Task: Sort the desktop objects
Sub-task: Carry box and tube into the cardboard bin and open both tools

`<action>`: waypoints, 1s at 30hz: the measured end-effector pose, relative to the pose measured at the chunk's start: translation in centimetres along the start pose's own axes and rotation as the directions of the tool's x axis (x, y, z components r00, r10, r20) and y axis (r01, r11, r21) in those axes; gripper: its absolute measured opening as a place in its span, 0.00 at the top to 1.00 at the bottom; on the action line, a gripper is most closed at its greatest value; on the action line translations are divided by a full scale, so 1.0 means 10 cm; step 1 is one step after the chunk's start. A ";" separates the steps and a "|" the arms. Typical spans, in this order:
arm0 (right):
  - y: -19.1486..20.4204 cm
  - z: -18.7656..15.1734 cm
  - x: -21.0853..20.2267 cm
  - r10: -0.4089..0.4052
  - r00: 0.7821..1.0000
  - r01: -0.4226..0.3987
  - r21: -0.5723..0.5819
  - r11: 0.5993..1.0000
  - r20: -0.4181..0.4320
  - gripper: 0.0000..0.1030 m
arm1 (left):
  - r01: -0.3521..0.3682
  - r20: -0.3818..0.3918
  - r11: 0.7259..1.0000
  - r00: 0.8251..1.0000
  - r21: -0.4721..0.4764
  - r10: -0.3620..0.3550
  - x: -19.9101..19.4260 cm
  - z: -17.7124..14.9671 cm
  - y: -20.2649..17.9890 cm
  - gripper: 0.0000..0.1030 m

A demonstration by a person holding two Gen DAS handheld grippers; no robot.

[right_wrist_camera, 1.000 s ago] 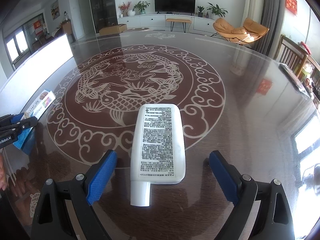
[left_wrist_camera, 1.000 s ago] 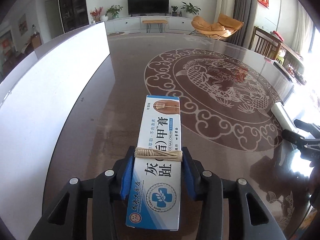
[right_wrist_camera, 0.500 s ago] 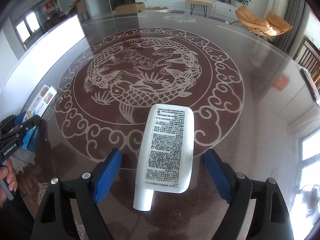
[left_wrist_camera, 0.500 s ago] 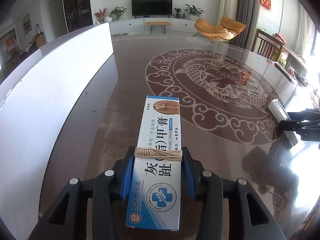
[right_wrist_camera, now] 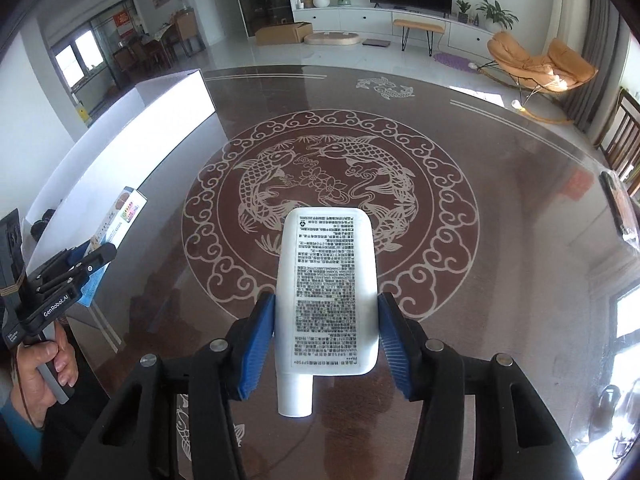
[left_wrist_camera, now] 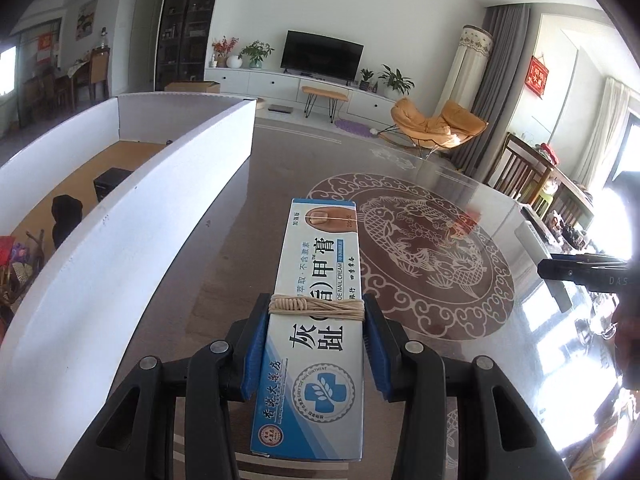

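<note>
My left gripper is shut on a blue and white nail cream box with a string band around it, and holds it raised above the dark table beside the white box. My right gripper is shut on a white tube with black print, cap end toward me, lifted above the table. The left gripper with the cream box shows at the left of the right wrist view. The right gripper shows at the right edge of the left wrist view.
The white box is open, with a brown floor holding a black object and other small items. The round table carries a fish medallion pattern. A dark flat item lies at its right edge. Chairs stand beyond.
My right gripper has closed on the white tube and lifted it. My left gripper has risen with the cream box, so the inside of the white box now shows.
</note>
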State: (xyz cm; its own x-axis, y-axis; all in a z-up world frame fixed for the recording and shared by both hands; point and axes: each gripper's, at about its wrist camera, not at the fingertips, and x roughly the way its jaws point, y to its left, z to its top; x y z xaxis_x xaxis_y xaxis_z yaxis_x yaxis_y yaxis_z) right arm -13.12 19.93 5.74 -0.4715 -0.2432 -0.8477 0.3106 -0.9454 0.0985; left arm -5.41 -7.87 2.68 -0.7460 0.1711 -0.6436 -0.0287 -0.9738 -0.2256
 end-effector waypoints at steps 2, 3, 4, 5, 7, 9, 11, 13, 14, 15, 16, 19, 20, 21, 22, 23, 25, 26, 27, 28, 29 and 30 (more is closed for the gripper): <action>0.17 0.13 -0.07 0.029 0.999 -0.029 -0.025 0.999 0.027 0.49 | -0.005 0.044 0.999 0.999 -0.032 0.006 -0.25 0.14 0.14 0.57; 0.28 0.19 -0.09 0.049 0.998 -0.047 -0.040 0.998 0.038 0.49 | -0.008 0.068 0.999 0.998 -0.051 0.012 -0.38 0.23 0.24 0.57; 0.42 0.30 -0.08 0.070 0.996 -0.067 -0.058 0.996 0.047 0.49 | -0.017 0.087 0.997 0.996 -0.072 0.023 -0.50 0.33 0.36 0.57; 0.58 0.42 -0.07 0.090 0.994 -0.086 -0.080 0.993 0.058 0.49 | -0.031 0.102 0.996 0.994 -0.089 0.041 -0.62 0.43 0.50 0.57; 0.94 0.65 -0.08 0.135 0.988 -0.124 -0.131 0.984 0.079 0.49 | -0.084 0.126 0.988 0.987 -0.126 0.100 -0.83 0.64 0.85 0.57; 1.39 0.88 -0.09 0.195 0.976 -0.174 -0.190 0.966 0.099 0.49 | -0.157 0.122 0.975 0.977 -0.160 0.177 -0.98 0.79 1.21 0.57; 1.88 1.07 -0.07 0.259 0.960 -0.227 -0.248 0.942 0.105 0.49 | -0.223 0.086 0.955 0.966 -0.198 0.243 -1.01 0.89 1.59 0.57; 2.40 1.24 -0.02 0.318 0.943 -0.275 -0.304 0.912 0.101 0.49 | -0.280 0.023 0.932 0.956 -0.229 0.293 -0.96 0.89 1.91 0.57; 2.66 1.30 0.04 0.338 0.936 -0.292 -0.328 0.898 0.092 0.49 | -0.304 -0.010 0.922 0.950 -0.238 0.311 -0.91 0.86 2.03 0.57; 2.90 1.35 0.12 0.355 0.931 -0.307 -0.347 0.886 0.083 0.49 | -0.322 -0.039 0.915 0.946 -0.243 0.322 -0.85 0.82 2.14 0.58; 3.13 1.40 0.22 0.368 0.927 -0.321 -0.360 0.876 0.068 0.49 | -0.339 -0.071 0.910 0.941 -0.240 0.332 -0.77 0.77 2.21 0.58; 3.70 1.47 0.61 0.368 0.930 -0.335 -0.391 0.857 0.011 0.49 | -0.374 -0.150 0.902 0.926 -0.218 0.348 -0.53 0.62 2.32 0.58; 3.86 1.47 0.75 0.359 0.933 -0.335 -0.402 0.852 -0.017 0.49 | -0.376 -0.168 0.901 0.924 -0.216 0.345 -0.49 0.58 2.36 0.57; 3.99 1.46 0.89 0.344 0.938 -0.333 -0.409 0.849 -0.049 0.49 | -0.377 -0.182 0.900 0.922 -0.218 0.342 -0.45 0.55 2.37 0.57; 4.09 1.45 1.02 0.326 0.942 -0.326 -0.415 0.849 -0.074 0.49 | -0.380 -0.192 0.898 0.920 -0.221 0.342 -0.43 0.53 2.37 0.56; 4.17 1.41 1.15 0.304 0.947 -0.320 -0.417 0.851 -0.106 0.49 | -0.385 -0.200 0.896 0.917 -0.221 0.345 -0.41 0.50 2.37 0.52; 4.27 1.37 1.41 0.256 0.950 -0.309 -0.410 0.858 -0.180 0.34 | -0.408 -0.201 0.890 0.907 -0.204 0.370 -0.43 0.46 2.35 0.27; 4.28 1.36 1.48 0.234 0.952 -0.296 -0.406 0.865 -0.195 0.26 | -0.432 -0.186 0.881 0.897 -0.191 0.400 -0.47 0.44 2.33 0.14; 4.27 1.34 1.51 0.224 0.955 -0.286 -0.404 0.869 -0.195 0.15 | -0.453 -0.158 0.874 0.890 -0.178 0.429 -0.54 0.43 2.30 0.12; 4.25 1.34 1.51 0.223 0.958 -0.279 -0.404 0.871 -0.182 0.13 | -0.466 -0.129 0.868 0.884 -0.169 0.450 -0.62 0.42 2.26 0.12; 4.22 1.35 1.49 0.224 0.961 -0.273 -0.405 0.873 -0.164 0.13 | -0.476 -0.108 0.863 0.879 -0.167 0.464 -0.67 0.44 2.22 0.10; 4.19 1.36 1.45 0.224 0.963 -0.265 -0.407 0.874 -0.148 0.11 | -0.482 -0.090 0.859 0.876 -0.173 0.474 -0.73 0.44 2.19 0.08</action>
State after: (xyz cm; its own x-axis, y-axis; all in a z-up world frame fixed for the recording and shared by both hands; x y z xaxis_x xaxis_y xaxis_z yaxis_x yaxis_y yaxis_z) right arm -18.16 -26.13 4.68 -0.2625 -0.4136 -0.8718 0.7323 -0.6738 0.0991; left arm -3.50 -31.10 5.64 -0.6070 -0.2978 -0.7368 0.4504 -0.8928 -0.0101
